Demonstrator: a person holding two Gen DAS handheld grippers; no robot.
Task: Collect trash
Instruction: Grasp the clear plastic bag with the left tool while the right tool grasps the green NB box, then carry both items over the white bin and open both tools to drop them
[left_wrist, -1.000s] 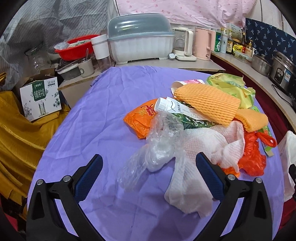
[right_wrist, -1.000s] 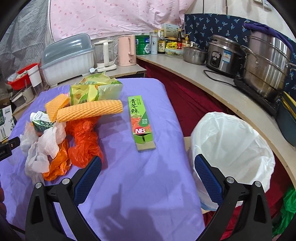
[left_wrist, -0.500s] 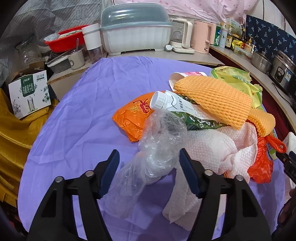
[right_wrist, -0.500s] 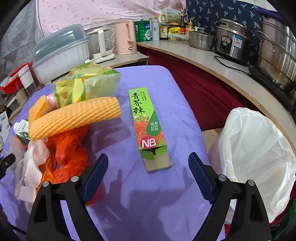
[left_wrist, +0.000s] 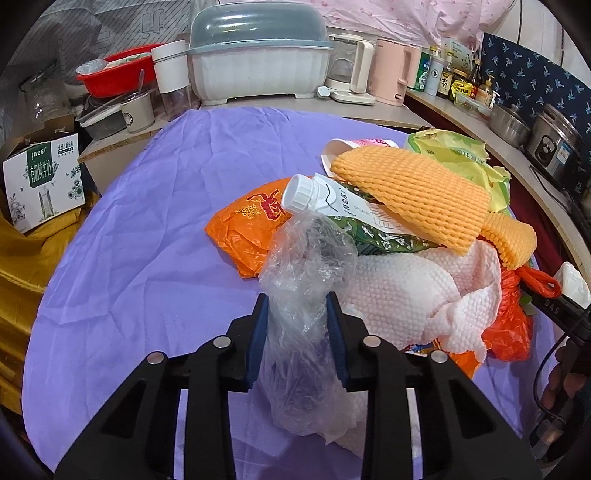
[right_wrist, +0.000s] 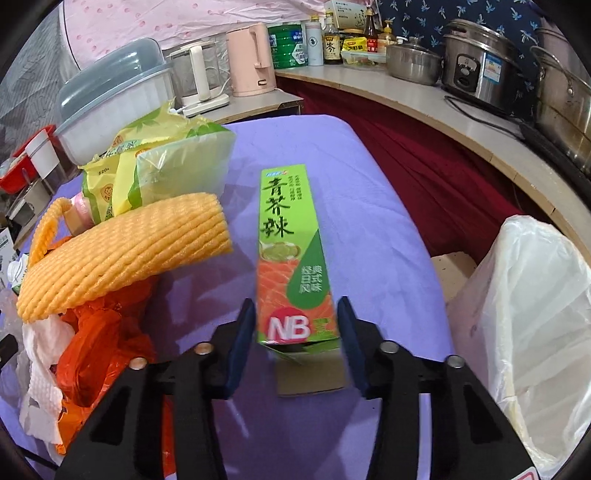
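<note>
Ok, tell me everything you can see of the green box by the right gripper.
The green box is a long, narrow carton, green above with Chinese characters, orange below with a white "NB" mark. It lies flat on the purple cloth, lengthwise away from the camera. Its near end flap is open, showing brown cardboard. The right gripper straddles the near end, blue fingers close on either side; contact cannot be told. The yellow foam net lies apart, to its left.

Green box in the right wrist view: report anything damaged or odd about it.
The green box lies flat on the purple tablecloth with its near end torn open, a brown cardboard flap sticking out. The right gripper straddles that end, not visibly clamped.
</note>
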